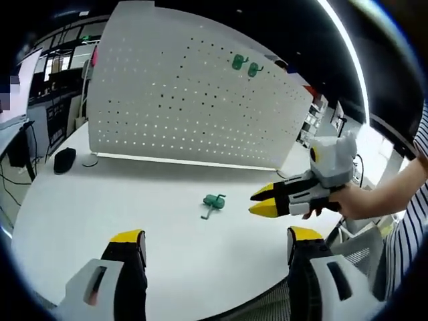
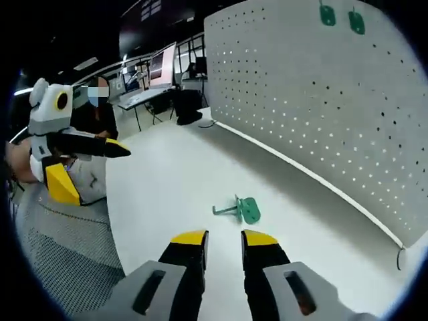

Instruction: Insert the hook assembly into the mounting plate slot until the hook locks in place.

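In the left gripper view, the left gripper (image 1: 215,241) rises from the bottom with its yellow-tipped jaws spread wide and nothing between them, held level over the white table (image 1: 134,200). A green hook (image 1: 213,203) lies loose on the table ahead of the jaws, roughly midway between them. Coming in from the right, the right gripper (image 1: 262,201) is held by a hand (image 1: 361,200) with a striped sleeve (image 1: 408,227) behind it; its jaws point toward the hook, near it but apart from it, with only a narrow gap between the tips. A white pegboard (image 1: 187,100) stands upright at the table's far edge, with two green hooks (image 1: 245,65) mounted near its top.

In the right gripper view, the right gripper (image 2: 224,239) shows its jaws close together, a small gap left, gripping nothing. The hook (image 2: 241,209) lies on the table (image 2: 167,174) just ahead of the tips. The left gripper (image 2: 93,157) enters from the left, jaws spread wide, well apart from the hook. The pegboard (image 2: 321,114) runs along the right, the two mounted hooks (image 2: 341,17) at its top. No writing can be read in either view.
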A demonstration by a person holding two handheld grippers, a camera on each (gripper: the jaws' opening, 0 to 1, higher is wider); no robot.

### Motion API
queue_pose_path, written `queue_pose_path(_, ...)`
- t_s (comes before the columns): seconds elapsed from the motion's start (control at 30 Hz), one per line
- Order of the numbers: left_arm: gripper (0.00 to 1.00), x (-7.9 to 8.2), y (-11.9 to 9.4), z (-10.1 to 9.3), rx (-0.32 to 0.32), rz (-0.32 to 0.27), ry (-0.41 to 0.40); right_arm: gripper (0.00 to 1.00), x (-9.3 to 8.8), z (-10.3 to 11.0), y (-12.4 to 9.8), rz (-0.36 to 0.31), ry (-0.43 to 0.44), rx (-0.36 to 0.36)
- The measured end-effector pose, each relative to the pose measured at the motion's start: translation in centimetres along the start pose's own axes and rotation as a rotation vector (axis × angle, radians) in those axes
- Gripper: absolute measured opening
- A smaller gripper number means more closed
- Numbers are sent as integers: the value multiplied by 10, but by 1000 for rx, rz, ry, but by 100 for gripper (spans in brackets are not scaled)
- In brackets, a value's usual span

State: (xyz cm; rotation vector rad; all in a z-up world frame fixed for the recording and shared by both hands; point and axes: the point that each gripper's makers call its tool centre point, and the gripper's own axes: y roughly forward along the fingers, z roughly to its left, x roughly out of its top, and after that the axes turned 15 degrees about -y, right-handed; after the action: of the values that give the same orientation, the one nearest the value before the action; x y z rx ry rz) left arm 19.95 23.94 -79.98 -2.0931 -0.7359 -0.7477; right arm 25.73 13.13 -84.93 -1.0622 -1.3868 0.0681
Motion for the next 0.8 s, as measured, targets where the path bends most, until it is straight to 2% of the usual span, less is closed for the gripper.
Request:
queue_pose_path(0.47, 86, 1, 0, 2, 1, -2, -19, 11, -7, -9, 40, 68, -85, 27)
queue_pose_path(0.8, 86, 1, 0, 4, 6, 3, -27, 10, -12, -16, 52, 95, -83, 18)
